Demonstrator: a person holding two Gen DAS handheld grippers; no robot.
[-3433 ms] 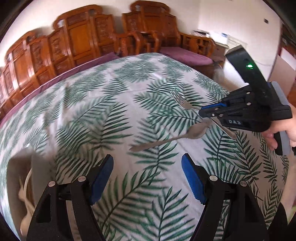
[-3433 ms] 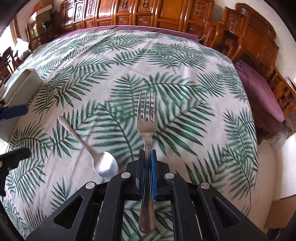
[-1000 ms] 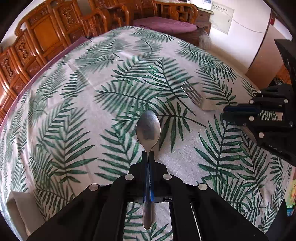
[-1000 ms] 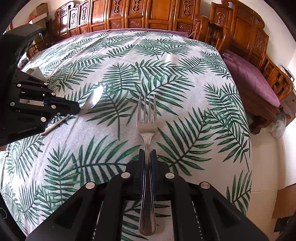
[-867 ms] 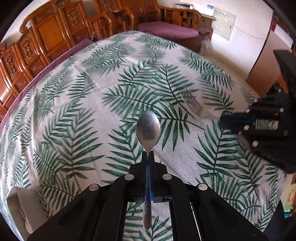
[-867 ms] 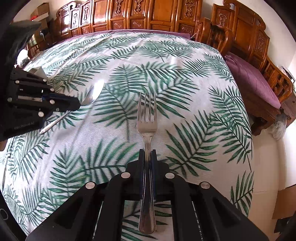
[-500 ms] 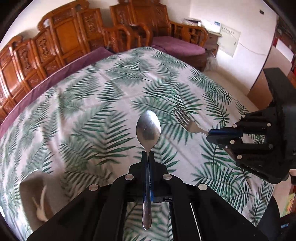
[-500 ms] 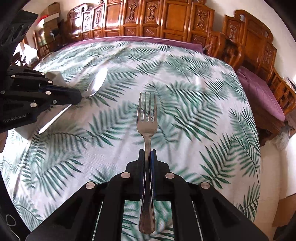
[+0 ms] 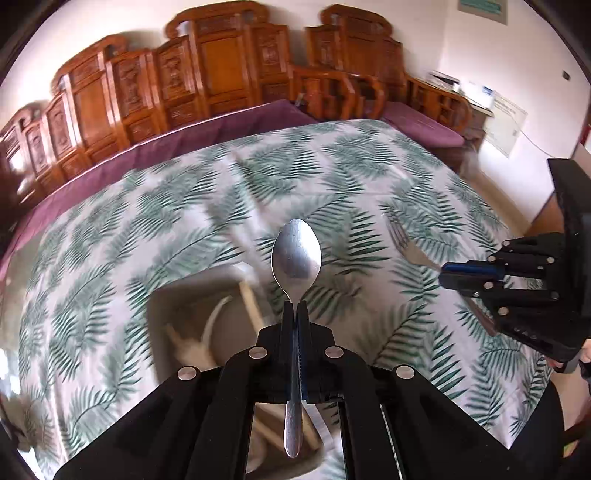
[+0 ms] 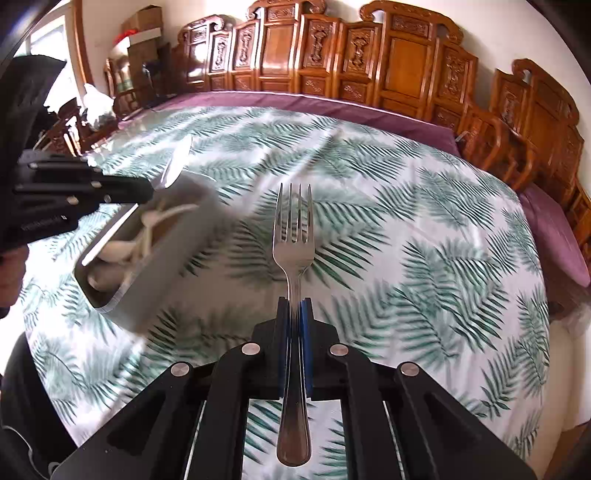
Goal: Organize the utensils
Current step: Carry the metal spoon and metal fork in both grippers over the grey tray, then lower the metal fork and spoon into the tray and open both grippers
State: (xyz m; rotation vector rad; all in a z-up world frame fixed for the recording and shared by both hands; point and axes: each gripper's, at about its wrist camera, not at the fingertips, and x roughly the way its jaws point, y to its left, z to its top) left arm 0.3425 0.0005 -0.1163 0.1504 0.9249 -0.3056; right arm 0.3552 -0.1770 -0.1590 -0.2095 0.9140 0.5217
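Spoon sits clamped by its handle in the closed jaws of the left gripper, above the grey utensil tray. Right gripper pinches the fork likewise, probably for dropping in alongside the pale utensils.

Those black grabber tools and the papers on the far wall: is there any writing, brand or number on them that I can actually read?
None can be read.
Left gripper: a line of pale lettering on its black side, too blurred to read.
Green sign high on the wall: cut off and blurred, unreadable.
White wall sheet: print too small to read.
Spoon and fork: no marking visible.
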